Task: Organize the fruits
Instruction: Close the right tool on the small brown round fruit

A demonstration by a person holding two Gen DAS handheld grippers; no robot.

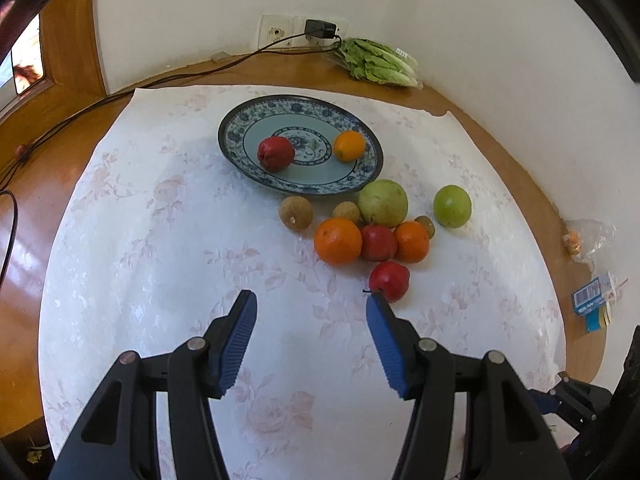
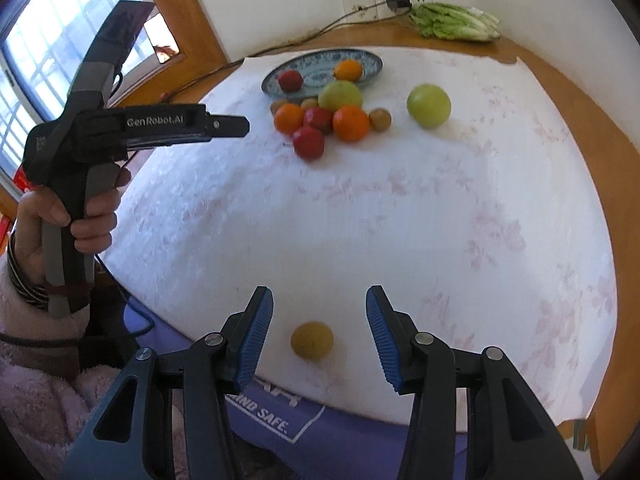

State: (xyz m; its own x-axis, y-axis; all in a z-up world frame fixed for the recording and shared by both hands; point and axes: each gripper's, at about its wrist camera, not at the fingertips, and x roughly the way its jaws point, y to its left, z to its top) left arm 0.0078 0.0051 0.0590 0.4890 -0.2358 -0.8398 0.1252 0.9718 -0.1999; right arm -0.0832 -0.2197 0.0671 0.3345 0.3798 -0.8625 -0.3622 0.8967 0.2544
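Note:
A blue patterned plate (image 1: 240, 120) (image 2: 372, 60) holds a red fruit (image 1: 276, 153) and an orange (image 1: 349, 145). In front of it lies a cluster: oranges (image 1: 338, 240), red fruits (image 1: 389, 281), small brown fruits (image 1: 295, 213), a large green fruit (image 1: 383, 203) and a green apple (image 1: 452, 206) (image 2: 428, 105). My left gripper (image 1: 312, 300) is open and empty, its right fingertip just short of the nearest red fruit. My right gripper (image 2: 320, 296) is open above a small yellow-brown fruit (image 2: 312, 340) near the table's front edge. The left gripper's side (image 2: 228, 126) shows there too.
A white floral cloth (image 1: 180, 240) covers the wooden table (image 1: 48, 168). Lettuce (image 1: 376, 62) lies at the back by the wall, with a plugged-in charger (image 1: 320, 29) and cable. Packets (image 1: 596, 300) lie at the right edge.

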